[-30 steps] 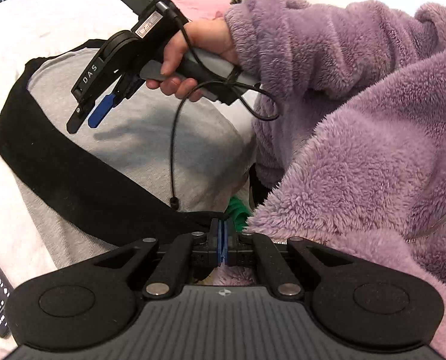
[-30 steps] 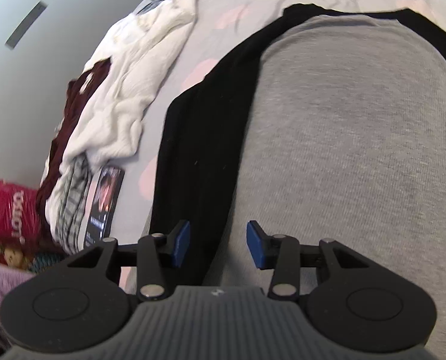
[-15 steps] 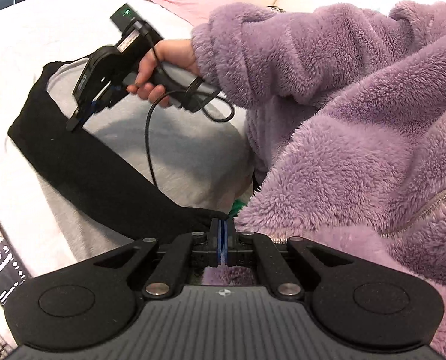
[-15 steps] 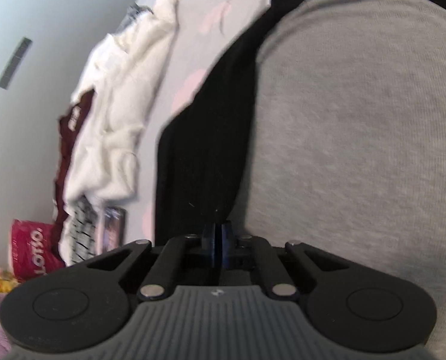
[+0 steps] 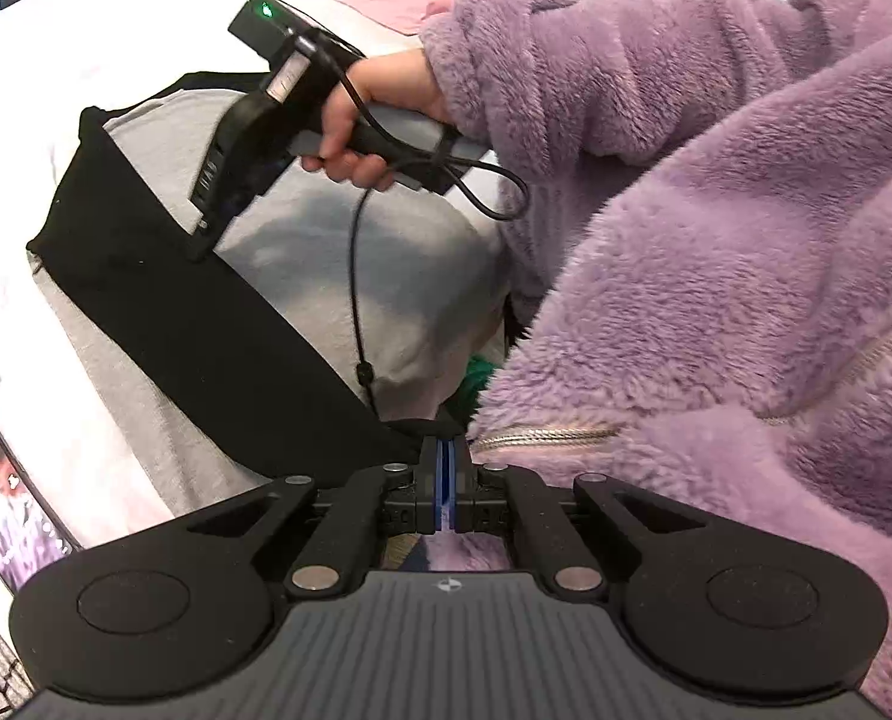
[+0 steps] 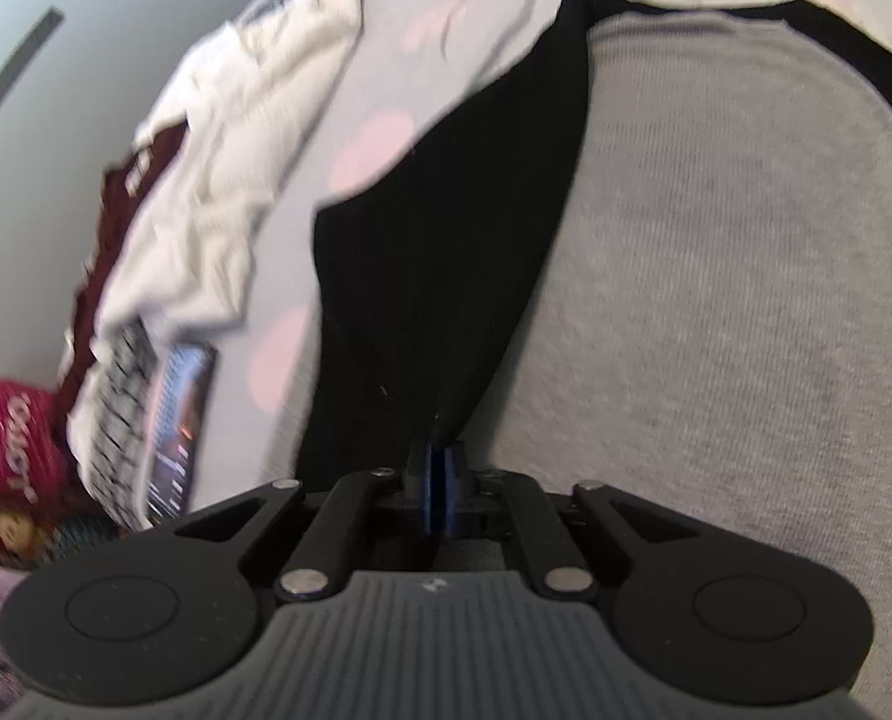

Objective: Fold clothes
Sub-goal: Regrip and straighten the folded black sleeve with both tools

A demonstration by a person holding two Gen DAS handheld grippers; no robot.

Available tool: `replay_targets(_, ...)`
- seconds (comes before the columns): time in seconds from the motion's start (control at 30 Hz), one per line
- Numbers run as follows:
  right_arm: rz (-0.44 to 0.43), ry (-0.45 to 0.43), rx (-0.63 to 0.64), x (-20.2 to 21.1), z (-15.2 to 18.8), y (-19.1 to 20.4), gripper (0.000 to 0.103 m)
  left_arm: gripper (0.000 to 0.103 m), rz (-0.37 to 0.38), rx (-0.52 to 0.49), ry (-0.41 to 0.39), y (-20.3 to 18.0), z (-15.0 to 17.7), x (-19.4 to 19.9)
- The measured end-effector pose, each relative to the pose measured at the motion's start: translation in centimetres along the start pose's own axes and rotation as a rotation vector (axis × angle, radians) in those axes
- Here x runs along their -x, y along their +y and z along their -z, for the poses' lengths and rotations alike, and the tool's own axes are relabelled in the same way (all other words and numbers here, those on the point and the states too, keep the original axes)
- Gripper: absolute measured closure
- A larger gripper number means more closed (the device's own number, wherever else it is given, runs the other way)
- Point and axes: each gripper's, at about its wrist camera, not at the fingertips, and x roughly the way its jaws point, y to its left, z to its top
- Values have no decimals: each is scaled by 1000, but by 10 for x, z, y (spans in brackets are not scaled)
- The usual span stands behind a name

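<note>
Grey-black shirt (image 6: 715,300): soft, light, drapes. Left tongs (image 5: 444,483) clamped on sleeve end; right tongs (image 6: 440,495) clamped on black sleeve (image 6: 446,240) at 6 o'clock.

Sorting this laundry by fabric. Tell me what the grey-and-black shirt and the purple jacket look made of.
Grey-and-black shirt: looks like a soft matte knit, probably cotton jersey; fine ribbed lines show in the grey panel. The black sleeve is too dark to read a weave.
Purple jacket: fluffy fleece, likely synthetic; deep fuzzy pile, with a metallic-looking zipper.
</note>
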Motion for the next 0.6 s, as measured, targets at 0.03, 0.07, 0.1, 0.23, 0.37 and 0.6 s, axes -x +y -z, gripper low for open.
replay_targets(0.03,20,5,16,-1,2,0,90,103,-2,2,1,1,-1,-2)
replay_targets(0.07,33,4,33,0,4,0,86,103,-1,4,4,1,1,-4)
replay_targets(0.1,41,1,48,3,5,0,84,103,1,6,7,1,3,-6)
replay_targets(0.23,69,-13,89,15,15,0,73,103,-20,48,32,10,5,-18)
replay_targets(0.37,101,-20,154,27,33,3,72,83,-100,150,31,36,7,-31)
replay_targets(0.6,31,-33,218,44,83,23,72,80,-239,328,29,81,12,-55)
